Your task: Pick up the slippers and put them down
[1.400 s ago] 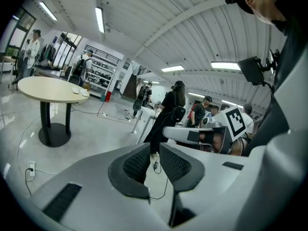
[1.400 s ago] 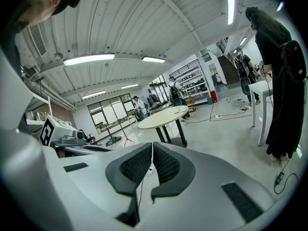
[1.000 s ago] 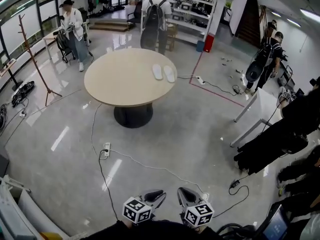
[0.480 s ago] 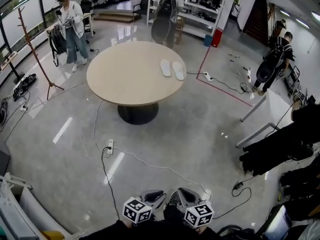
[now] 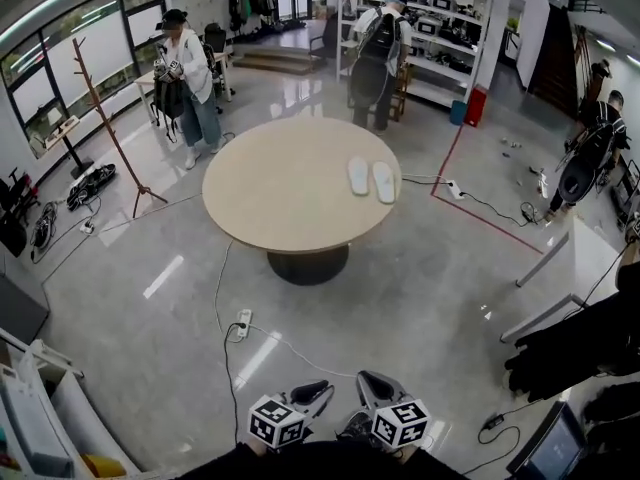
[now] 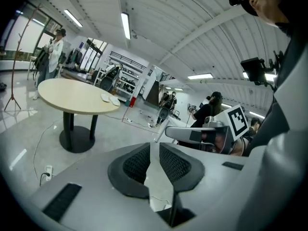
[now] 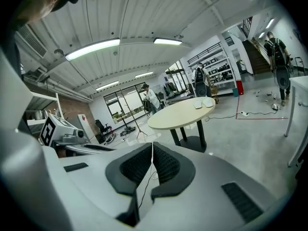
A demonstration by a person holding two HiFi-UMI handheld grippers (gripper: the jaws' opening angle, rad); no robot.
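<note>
Slippers [image 5: 371,179]: one white pair, laid side by side on the right half of a round beige table [image 5: 270,193], toes directed away from the head camera. Both grippers are held low at the near edge of the head view, well apart from the table, with open grey floor between. Left gripper [image 5: 312,392]: jaws set to a narrow slit, floor seen through it, nothing held. Right gripper [image 5: 371,385]: pads pressed together, nothing between them. In the left gripper view the slippers [image 6: 109,98] are seen small, at the far right edge of the table top [image 6: 67,95], up and left of the jaws [image 6: 154,150]. In the right gripper view they [image 7: 204,102] are seen at the table's [image 7: 180,114] far end, up and right of the jaws [image 7: 152,154]. Only the head view gives the pair from above, together with a power strip [image 5: 242,324] on the floor and a coat stand [image 5: 105,128]. Ceiling lights are shown only in the gripper views. The opposite gripper's marker cube [image 6: 239,120] is caught by the left gripper view.
</note>
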